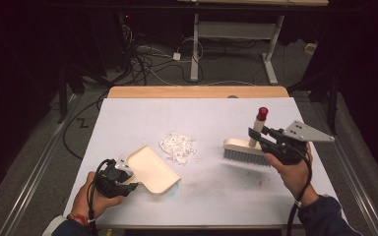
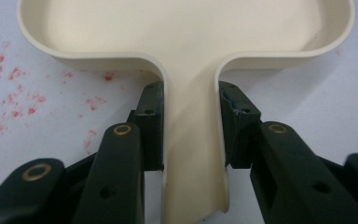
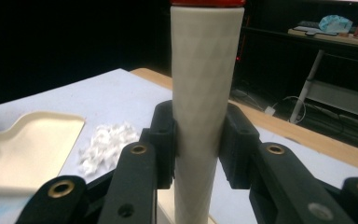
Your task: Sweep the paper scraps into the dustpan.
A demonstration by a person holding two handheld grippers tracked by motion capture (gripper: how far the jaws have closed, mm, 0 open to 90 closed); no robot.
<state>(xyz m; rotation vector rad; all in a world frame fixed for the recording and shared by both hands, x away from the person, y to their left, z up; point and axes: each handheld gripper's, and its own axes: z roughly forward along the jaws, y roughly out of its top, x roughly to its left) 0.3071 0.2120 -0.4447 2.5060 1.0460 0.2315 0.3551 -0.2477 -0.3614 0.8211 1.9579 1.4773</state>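
Basically, the worktop carried everything under a white sheet. Dustpan sat near-left, a stiff, light cream plastic tray, best taken by its narrow flat handle; the left tool was clamped on that handle, jaws pressing both edges in the left gripper view. Brush stood right of centre, rigid head, soft grey bristles on the sheet, upright textured handle giving a decent non-slip hold; the right tool was clamped around that handle midway. Paper scraps lay in a loose pile between the two, just beyond the dustpan's open lip, left of the brush, apart from both. Scraps looked featherlight and likely to scatter.
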